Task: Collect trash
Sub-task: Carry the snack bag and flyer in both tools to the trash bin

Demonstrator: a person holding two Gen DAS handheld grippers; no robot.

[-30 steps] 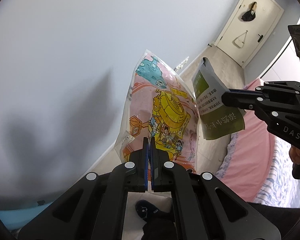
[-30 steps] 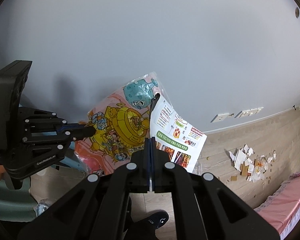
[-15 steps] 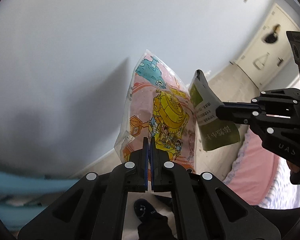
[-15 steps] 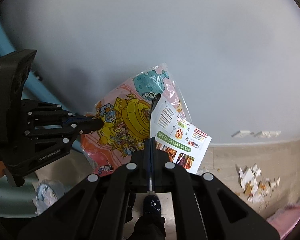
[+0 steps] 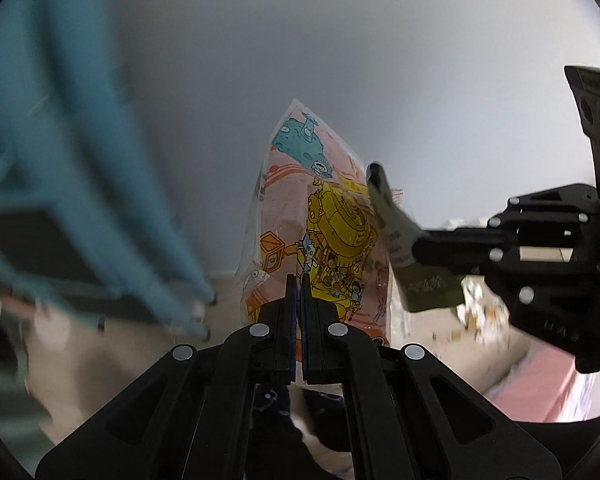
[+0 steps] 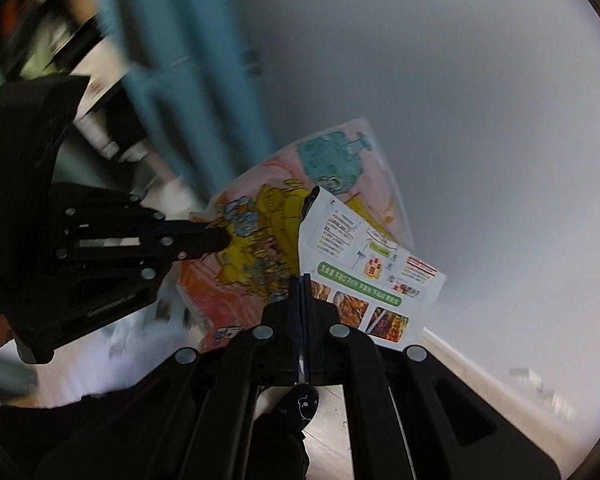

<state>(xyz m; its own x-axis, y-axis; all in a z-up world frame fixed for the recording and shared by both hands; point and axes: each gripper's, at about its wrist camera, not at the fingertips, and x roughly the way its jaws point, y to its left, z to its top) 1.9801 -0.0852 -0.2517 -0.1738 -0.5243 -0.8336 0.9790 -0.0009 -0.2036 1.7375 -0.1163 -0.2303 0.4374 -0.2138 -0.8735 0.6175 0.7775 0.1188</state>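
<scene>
Trash fills both grips, held up in the air before a pale wall. The left hand-held gripper [image 5: 297,280] is clamped tight on the lower edge of a cartoon-printed plastic bag [image 5: 320,220], pink with a yellow robot and a teal creature. The right hand-held gripper [image 6: 301,282] is pinched on a green-and-white food wrapper [image 6: 374,276], which hangs just beside the bag and overlaps it. Blurred blue furniture legs [image 5: 100,200] stand to the left, and paper scraps [image 5: 476,312] lie on the floor [image 5: 120,360] below.
</scene>
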